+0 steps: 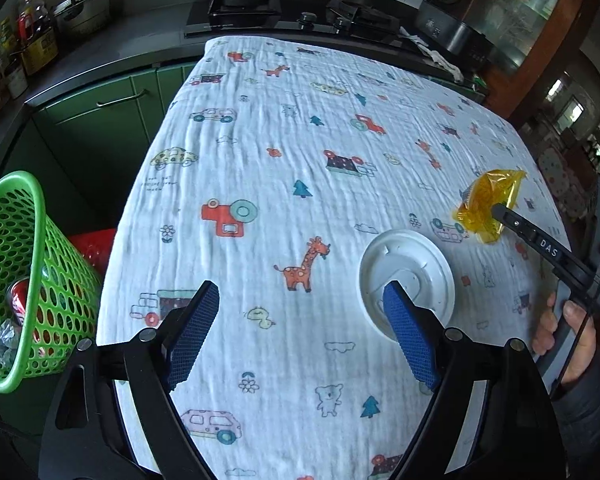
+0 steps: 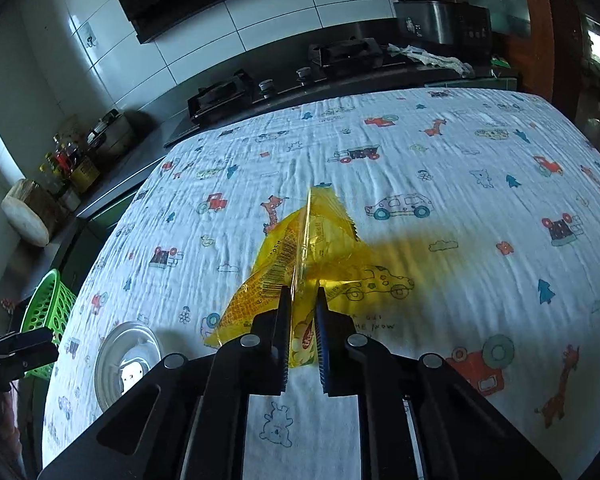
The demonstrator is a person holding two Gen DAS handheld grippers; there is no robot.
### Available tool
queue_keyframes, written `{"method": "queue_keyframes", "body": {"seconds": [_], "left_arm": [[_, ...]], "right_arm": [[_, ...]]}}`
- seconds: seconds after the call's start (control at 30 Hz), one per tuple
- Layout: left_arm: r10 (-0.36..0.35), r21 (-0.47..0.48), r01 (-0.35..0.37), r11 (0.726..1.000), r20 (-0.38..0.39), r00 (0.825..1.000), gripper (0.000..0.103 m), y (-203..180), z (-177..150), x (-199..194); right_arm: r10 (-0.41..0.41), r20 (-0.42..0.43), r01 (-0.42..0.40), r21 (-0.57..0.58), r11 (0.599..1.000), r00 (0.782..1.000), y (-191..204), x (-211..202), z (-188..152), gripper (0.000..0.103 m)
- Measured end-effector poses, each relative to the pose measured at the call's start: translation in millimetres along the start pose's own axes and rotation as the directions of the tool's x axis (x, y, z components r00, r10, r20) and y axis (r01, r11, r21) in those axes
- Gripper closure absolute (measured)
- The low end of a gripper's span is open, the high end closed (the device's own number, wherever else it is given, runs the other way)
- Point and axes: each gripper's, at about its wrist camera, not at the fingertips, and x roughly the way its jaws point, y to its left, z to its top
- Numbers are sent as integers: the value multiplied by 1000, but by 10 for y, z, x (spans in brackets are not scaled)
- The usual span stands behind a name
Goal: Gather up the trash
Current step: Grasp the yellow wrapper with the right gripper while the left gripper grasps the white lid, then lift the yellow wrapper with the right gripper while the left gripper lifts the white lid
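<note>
Clearly the right gripper (image 2: 303, 308) is clamped on the yellow wrapper (image 2: 300, 248), lifted clear of the printed tablecloth (image 1: 260, 184) (its shadow falls to the right), ready for carrying. Meanwhile the left gripper (image 1: 300, 300) hangs wide open and empty beside the white lid (image 1: 414, 268). At the table's left edge, the green basket (image 1: 16, 240) already holds a can and foil.
</note>
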Motion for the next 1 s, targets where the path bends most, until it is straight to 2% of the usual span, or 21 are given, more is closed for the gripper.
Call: {"method": "queue_keyframes", "body": {"seconds": [0.2, 0.33, 0.4, 0.53, 0.6, 0.73, 0.8, 1.0], "left_arm": [[-57, 36, 58, 998, -31, 998, 35, -175, -10, 153], [-93, 39, 95, 995, -60, 994, 39, -233, -11, 280], [-109, 37, 111, 993, -71, 992, 45, -251, -13, 332], [-115, 41, 119, 992, -91, 989, 51, -296, -14, 452], [-124, 44, 129, 991, -102, 987, 61, -321, -24, 501], [-119, 57, 125, 990, -107, 987, 69, -358, -45, 558], [-118, 66, 125, 990, -103, 988, 85, -371, -55, 551], [-70, 93, 75, 993, -57, 996, 94, -379, -109, 396]], "right_arm": [[19, 8, -19, -37, 999, 1000, 61, -120, -35, 98], [40, 11, -39, -57, 998, 999, 111, -239, -86, 98], [48, 11, -48, -67, 997, 999, 136, -300, -115, 98], [56, 10, -55, -89, 995, 998, 192, -419, -177, 98], [61, 9, -60, -98, 993, 998, 217, -470, -210, 98], [67, 9, -66, -119, 991, 998, 279, -552, -262, 98], [70, 11, -68, -130, 989, 997, 321, -593, -287, 98], [88, 11, -85, -158, 984, 996, 471, -681, -343, 98]]}}
